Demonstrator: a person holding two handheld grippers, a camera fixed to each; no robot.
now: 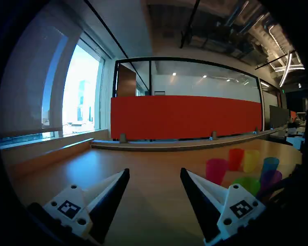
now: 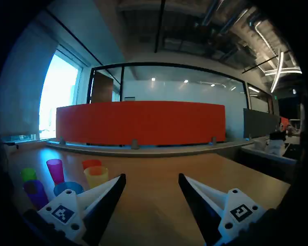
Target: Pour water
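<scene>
The left gripper hovers low over the wooden table, its fingers spread apart and holding nothing. The right gripper is also spread and empty. The coloured cups stand close together on the table, to the right of the left gripper and to the left of the right one. Behind the table runs an orange partition.

Left gripper view: rides low over the wooden table, level, and looks out between the parted fingers of the left gripper toward the red partition. The coloured cups sit near, right of the claw.

Right gripper view: similar height and heading, behind the right gripper. The cups are left of the claw here.

Shared by both views: cups, table, partition.
</scene>
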